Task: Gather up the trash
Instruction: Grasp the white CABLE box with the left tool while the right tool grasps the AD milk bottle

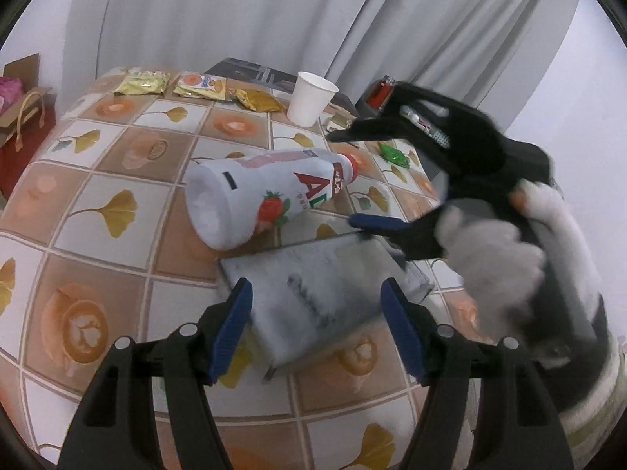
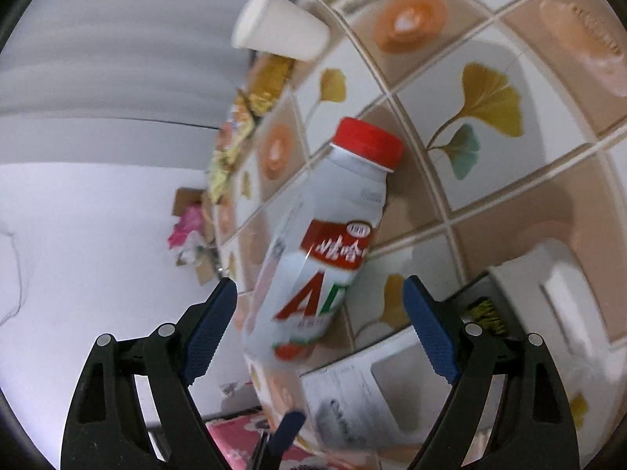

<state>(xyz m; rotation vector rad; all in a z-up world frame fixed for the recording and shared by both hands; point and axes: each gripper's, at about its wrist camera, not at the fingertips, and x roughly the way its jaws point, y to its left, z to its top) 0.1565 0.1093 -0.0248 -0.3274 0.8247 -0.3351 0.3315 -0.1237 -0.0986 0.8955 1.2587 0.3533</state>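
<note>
Reaching my right tongs (image 2: 319, 329), spread wide and empty, at bottle (image 2: 325, 243) lying flat mid-table; long axis runs along my reach, cap far. Left tongs (image 1: 315, 329) also spread, over grey box (image 1: 313, 286), farther off.

My right gripper (image 2: 319, 329) is spread wide, its blue pads on either side of a white drink bottle (image 2: 313, 258) with a red cap (image 2: 368, 141); the bottle lies on a tablecloth (image 2: 490, 192) patterned with ginkgo leaves; a white paper cup (image 2: 280, 27) stands farther off; a white tray (image 2: 548, 293) sits near the right pad
</note>
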